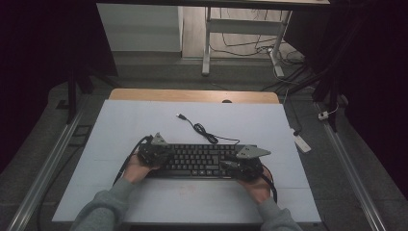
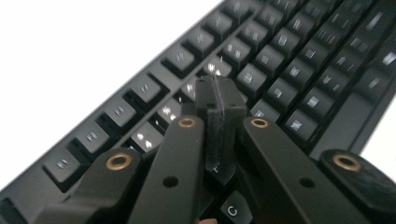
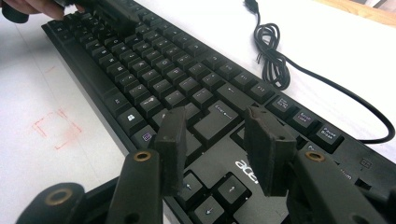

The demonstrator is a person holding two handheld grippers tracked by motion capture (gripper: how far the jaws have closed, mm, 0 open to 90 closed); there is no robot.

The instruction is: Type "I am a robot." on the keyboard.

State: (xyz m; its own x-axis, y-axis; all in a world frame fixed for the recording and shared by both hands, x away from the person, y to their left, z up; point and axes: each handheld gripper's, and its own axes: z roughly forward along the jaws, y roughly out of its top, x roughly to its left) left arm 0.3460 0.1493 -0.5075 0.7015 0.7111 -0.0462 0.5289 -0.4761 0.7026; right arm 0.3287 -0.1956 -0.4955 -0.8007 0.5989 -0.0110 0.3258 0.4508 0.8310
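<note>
A black keyboard (image 1: 197,161) lies across the white table top, its cable (image 1: 204,132) curling away to a USB plug (image 1: 181,116). My left gripper (image 1: 161,156) is over the keyboard's left end. In the left gripper view its jaws (image 2: 219,93) are pressed together with nothing between them, tips just above the key rows (image 2: 289,70). My right gripper (image 1: 232,166) is at the keyboard's right end. In the right gripper view it (image 3: 215,119) stands open over the Enter and arrow keys (image 3: 154,79), holding nothing. Whether either tip touches a key I cannot tell.
The white board (image 1: 144,125) covers a wooden table (image 1: 192,94). A faint red square (image 3: 56,128) is drawn in front of the keyboard. The coiled cable (image 3: 271,60) lies behind the keyboard. A desk frame (image 1: 207,43) and a power strip (image 1: 302,143) stand on the floor beyond.
</note>
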